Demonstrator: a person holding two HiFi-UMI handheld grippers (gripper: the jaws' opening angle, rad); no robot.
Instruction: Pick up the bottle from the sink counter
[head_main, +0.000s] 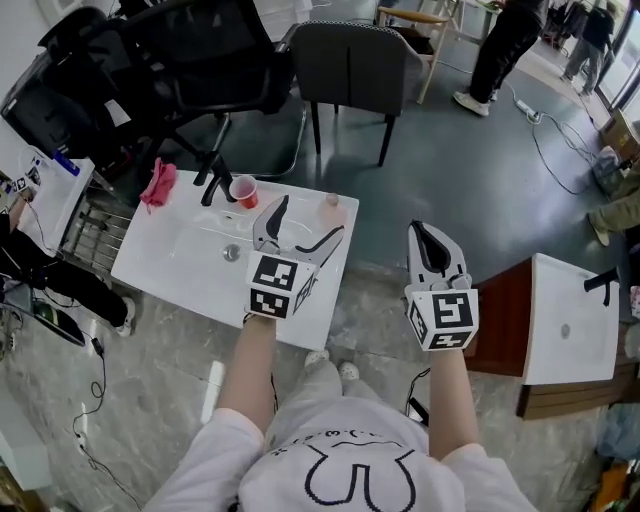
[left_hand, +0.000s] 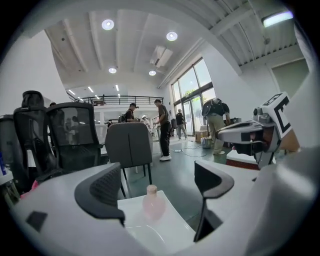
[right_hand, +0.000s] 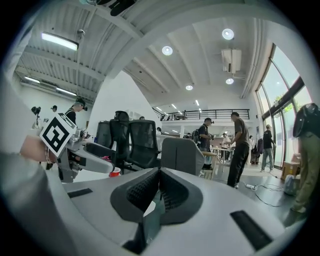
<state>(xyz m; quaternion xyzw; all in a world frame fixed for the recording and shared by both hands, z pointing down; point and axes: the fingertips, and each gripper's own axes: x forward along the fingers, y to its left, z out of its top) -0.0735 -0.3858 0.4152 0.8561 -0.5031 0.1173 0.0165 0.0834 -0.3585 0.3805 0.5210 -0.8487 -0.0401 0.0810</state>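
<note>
My left fingers (left_hand: 102, 192) stand released, spread wide over the white table (head_main: 160, 262). The pink bottle (head_main: 331, 208) stands upright just ahead of them at the far right corner, untouched. My right fingers (right_hand: 142, 192) hang clenched, empty, beyond the table's right edge.

Open-plan office-like workspace: mesh office chairs (head_main: 150, 60), freestanding sink counter (head_main: 150, 255), tall windows (left_hand: 192, 92), ceiling downlights (left_hand: 171, 36)

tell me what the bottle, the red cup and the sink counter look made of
Bottle: probably translucent plastic, pale pink and cloudy, with a tan cap. Red cup: likely thin plastic, uniform red. Sink counter: glossy white, perhaps ceramic or resin, with the basin moulded in.
</note>
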